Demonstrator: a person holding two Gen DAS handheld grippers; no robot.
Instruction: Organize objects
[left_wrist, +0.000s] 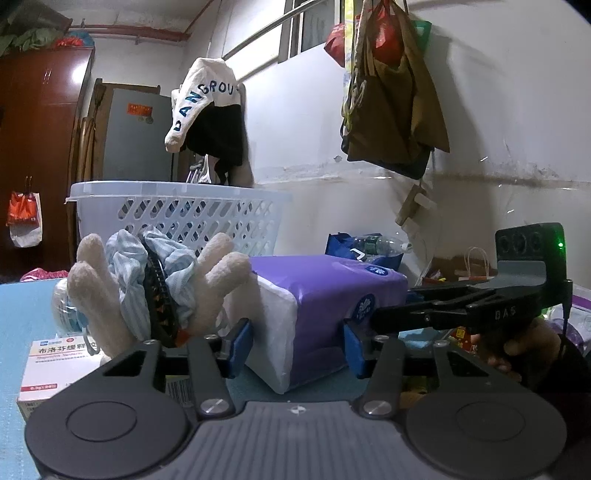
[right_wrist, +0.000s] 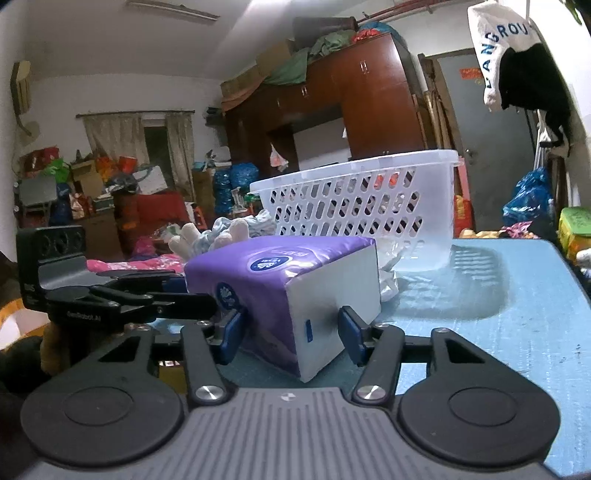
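Tissue pack (left_wrist: 325, 295), purple with white ends, lies on the blue surface (right_wrist: 517, 314) between both my grippers. My left gripper (left_wrist: 297, 345) has its jaws set wide around one white end; the blue pads (left_wrist: 240, 343) sit just beside the wrapper, and I cannot tell whether they touch it. My right gripper (right_wrist: 290, 334) meets the opposite end, jaws likewise wide, pads close to the pack's sides. A plush toy (left_wrist: 162, 288) in striped cloth lies against the pack on its far side. A white perforated basket (right_wrist: 362, 206) stands behind on the same surface. A medicine box (left_wrist: 55, 369) rests near my left gripper.
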